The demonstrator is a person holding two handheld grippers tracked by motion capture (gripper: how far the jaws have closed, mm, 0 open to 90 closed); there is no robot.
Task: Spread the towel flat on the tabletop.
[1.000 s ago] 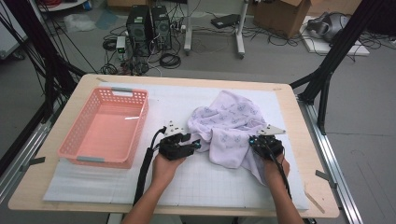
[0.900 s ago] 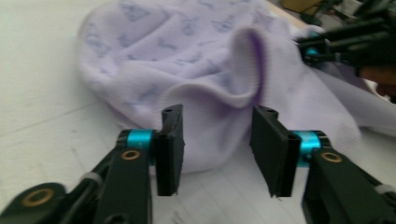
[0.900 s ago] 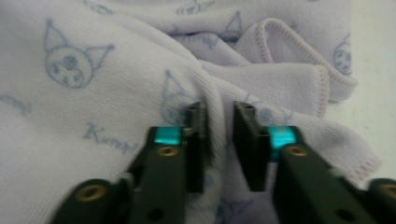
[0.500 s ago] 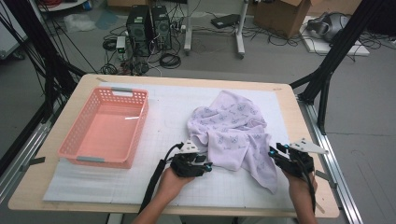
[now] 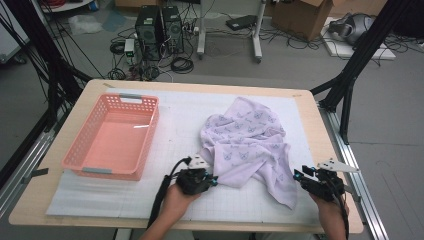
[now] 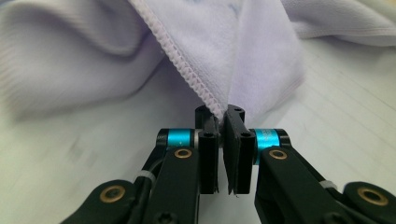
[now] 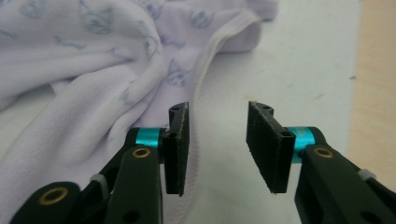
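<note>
A pale lilac cloth (image 5: 248,141) with a small printed pattern lies crumpled on the white mat, right of centre. My left gripper (image 5: 212,180) is at the cloth's near left edge; in the left gripper view its jaws are pinched on the stitched hem (image 6: 196,77) of the cloth (image 6: 70,60). My right gripper (image 5: 300,176) sits near the table's front right, just right of the cloth's trailing corner. In the right gripper view its jaws stand apart over the mat, with the cloth's hem (image 7: 205,79) running beside the left jaw and nothing between them.
A pink plastic basket (image 5: 82,157) with nothing inside stands on the left of the mat. The wooden table edge (image 5: 345,170) runs close by the right gripper. Beyond the table lie cables, computer towers (image 5: 160,27) and cardboard boxes on the floor.
Both grippers have pulled back toward the near edge of the table. The right gripper moved out to the right, off the cloth. The left gripper drew the cloth's edge toward me.
</note>
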